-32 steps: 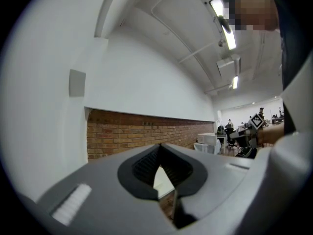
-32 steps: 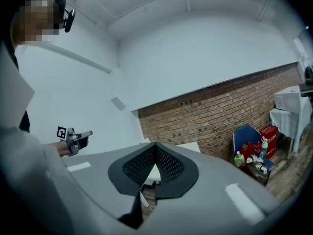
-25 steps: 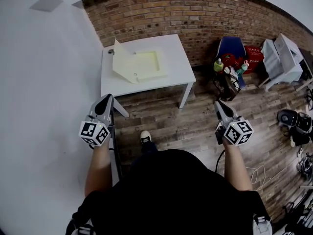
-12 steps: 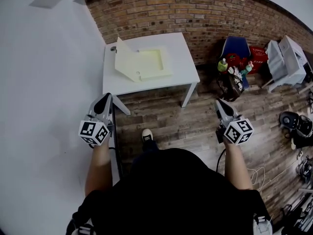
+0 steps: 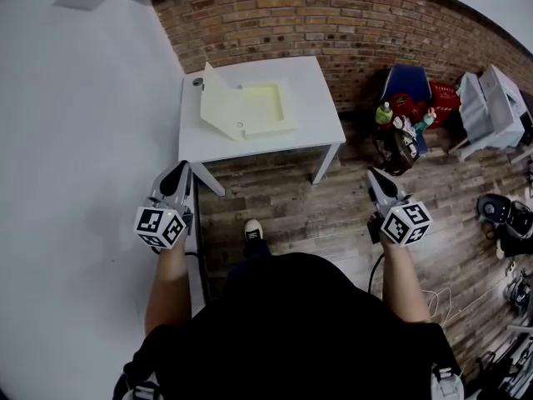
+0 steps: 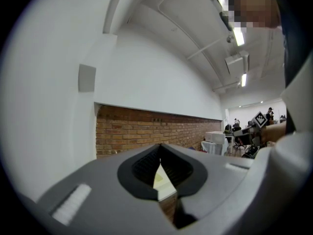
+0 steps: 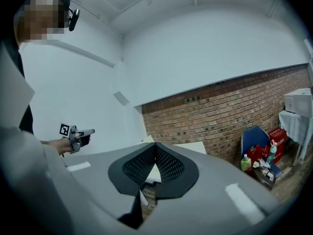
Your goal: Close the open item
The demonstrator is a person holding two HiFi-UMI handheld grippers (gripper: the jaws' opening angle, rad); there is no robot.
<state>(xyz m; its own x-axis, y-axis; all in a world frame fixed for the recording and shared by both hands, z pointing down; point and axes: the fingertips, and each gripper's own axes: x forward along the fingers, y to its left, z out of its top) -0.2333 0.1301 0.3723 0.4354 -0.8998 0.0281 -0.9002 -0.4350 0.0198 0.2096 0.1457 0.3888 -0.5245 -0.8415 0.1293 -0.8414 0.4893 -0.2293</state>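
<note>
Starting at the left tongs (image 5: 177, 170): clamped shut, tips together, nothing pinched, held level out in front. Over to the right tongs (image 5: 372, 175): same story, closed tight and empty, nose tipped a touch downward. Marker cubes at the back of each, forearms behind them.

Both well short of the tabletop (image 5: 315, 98), the left pair off its near-left corner, the right pair off its near-right corner.

Now out to the tabletop itself, and there, the box (image 5: 262, 108): pale yellow, flat, wide open, sitting left of the tabletop's middle and nearer its far edge. Lid (image 5: 218, 107) up and tilted along the box's left side, not yet down. A sliver of the pale box just visible through the notch under the shut tips in the left gripper view.

On the near side of the tabletop, wood floor (image 5: 291, 207) and one shoe (image 5: 253, 229). Behind the tabletop, brick wall (image 5: 333, 19); to its left, white wall (image 5: 83, 140). To the right of the tabletop, against the brick, a blue chair (image 5: 406, 80), a red basket (image 5: 444, 97), a green bottle (image 5: 384, 112).
</note>
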